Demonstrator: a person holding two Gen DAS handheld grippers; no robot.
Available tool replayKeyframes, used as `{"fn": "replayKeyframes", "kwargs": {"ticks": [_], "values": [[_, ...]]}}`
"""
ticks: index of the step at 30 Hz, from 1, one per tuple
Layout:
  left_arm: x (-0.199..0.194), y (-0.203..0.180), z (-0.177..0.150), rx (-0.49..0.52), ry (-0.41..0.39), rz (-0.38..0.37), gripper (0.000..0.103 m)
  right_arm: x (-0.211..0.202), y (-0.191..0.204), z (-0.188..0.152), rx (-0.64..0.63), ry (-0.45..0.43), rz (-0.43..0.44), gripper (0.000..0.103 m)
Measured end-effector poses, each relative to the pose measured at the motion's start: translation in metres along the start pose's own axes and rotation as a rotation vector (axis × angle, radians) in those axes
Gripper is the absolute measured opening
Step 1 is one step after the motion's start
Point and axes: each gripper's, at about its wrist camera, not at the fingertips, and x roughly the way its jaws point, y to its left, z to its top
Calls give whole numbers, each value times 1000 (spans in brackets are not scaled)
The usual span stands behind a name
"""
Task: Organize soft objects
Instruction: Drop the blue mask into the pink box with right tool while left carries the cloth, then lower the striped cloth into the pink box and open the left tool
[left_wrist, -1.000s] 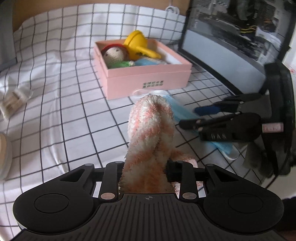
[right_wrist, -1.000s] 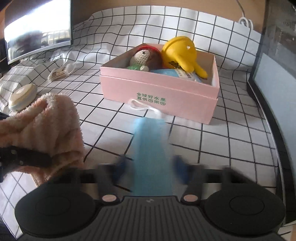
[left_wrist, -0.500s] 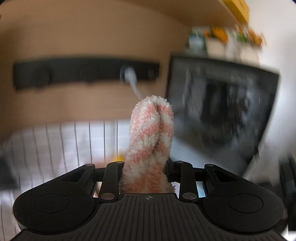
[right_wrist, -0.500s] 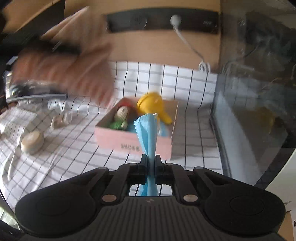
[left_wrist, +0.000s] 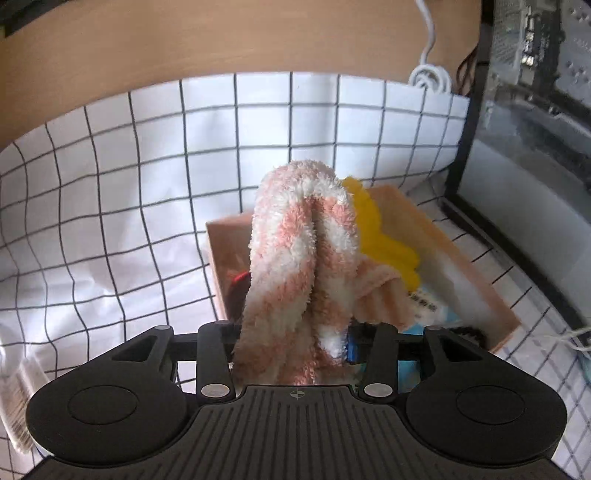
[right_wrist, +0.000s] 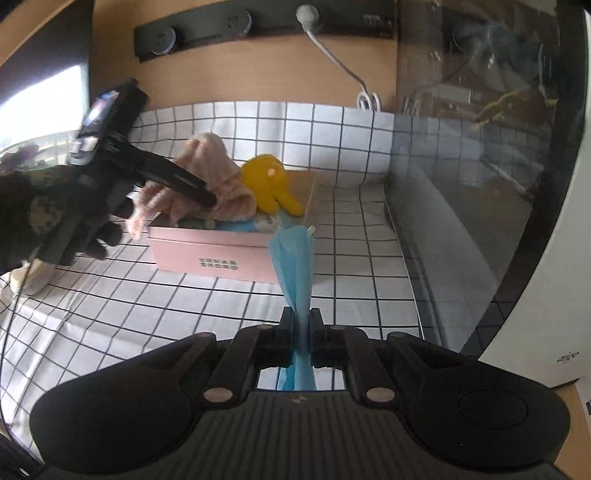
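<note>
My left gripper (left_wrist: 295, 332) is shut on a fluffy pink and white towel (left_wrist: 299, 258) and holds it over the open pink box (left_wrist: 476, 295); the towel's loose end droops into the box. In the right wrist view the left gripper (right_wrist: 199, 192) and towel (right_wrist: 218, 184) are above the box (right_wrist: 214, 254). A yellow plush toy (right_wrist: 269, 181) lies in the box, also in the left wrist view (left_wrist: 384, 240). My right gripper (right_wrist: 303, 321) is shut on a blue face mask (right_wrist: 295, 254), held up in front of the box.
A white checked cloth (right_wrist: 147, 306) covers the table. A glass-sided computer case (right_wrist: 480, 184) stands to the right. A power strip (right_wrist: 258, 26) and a white cable (right_wrist: 332, 55) are on the wooden back wall. A small round white object (right_wrist: 29, 277) lies at left.
Both grippers lifted their loads off the table. My left gripper swung up, then came down over the box with the towel. My right gripper raised the mask and holds it steady.
</note>
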Motion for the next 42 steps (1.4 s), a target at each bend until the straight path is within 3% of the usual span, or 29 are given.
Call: {"fn": "replayKeyframes", "kwargs": {"ticks": [6, 11, 14, 16, 19, 23, 28, 31, 34, 36, 42], "values": [[-55, -1, 22, 20, -116, -78, 46, 23, 1, 46, 19, -72, 43, 7], [-53, 6, 21, -71, -93, -184, 45, 76, 3, 109, 124, -109, 92, 8], [-57, 2, 14, -73, -109, -201, 45, 122, 4, 136, 186, -108, 68, 8], [-56, 4, 16, -54, -124, -178, 45, 152, 5, 144, 192, -81, 70, 12], [-39, 5, 22, -46, -112, -133, 45, 187, 5, 142, 162, 0, 57, 30], [8, 5, 17, -30, -26, -114, 46, 177, -4, 125, 195, -3, 78, 49], [15, -14, 3, 152, -73, -68, 48, 149, -9, 132, 189, -68, 111, 49], [13, -22, -3, 265, -73, -42, 49, 130, -3, 145, 164, -133, 179, 51], [12, -26, -5, 294, -71, -34, 50, 130, 16, 162, 123, -136, 293, 54], [11, -24, -3, 290, -68, -38, 50, 143, 32, 170, 80, -89, 343, 54], [-13, 1, -9, 203, -46, -58, 52, 191, 28, 152, 46, 44, 118, 54]]}}
